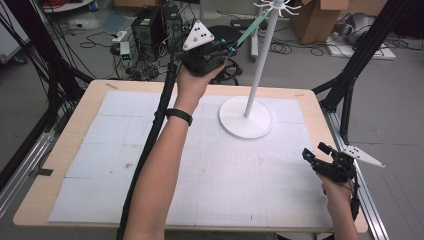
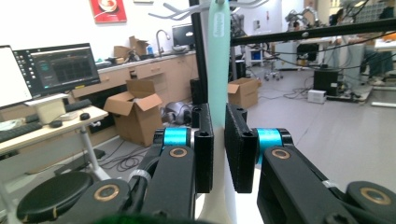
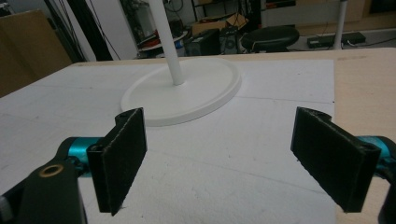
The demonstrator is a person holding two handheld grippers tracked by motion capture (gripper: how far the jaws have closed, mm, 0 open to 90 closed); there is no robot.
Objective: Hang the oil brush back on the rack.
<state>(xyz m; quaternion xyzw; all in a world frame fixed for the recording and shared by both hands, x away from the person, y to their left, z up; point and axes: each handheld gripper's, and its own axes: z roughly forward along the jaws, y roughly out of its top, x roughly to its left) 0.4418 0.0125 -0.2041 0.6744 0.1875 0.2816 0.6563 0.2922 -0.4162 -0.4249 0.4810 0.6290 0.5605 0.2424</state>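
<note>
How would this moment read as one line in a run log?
left tool: shut on mint-green strip, raised at stand top | right tool: open, low over mat | white stand: upright

The high view looks down over the wooden table point(image 1: 60, 150). Both gripper views sit close behind black jaws, sharing the white round-based pole stand point(image 1: 247, 117) point(image 3: 187, 91).

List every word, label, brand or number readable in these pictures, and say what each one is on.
No text can be read.
Mint green strip held in the left hand-held gripper: a small printed mark near its top, too blurred to read.
Red poster on the wall: picture only, any lettering too small.
Monitor on the desk: screen content too small to read.
</note>
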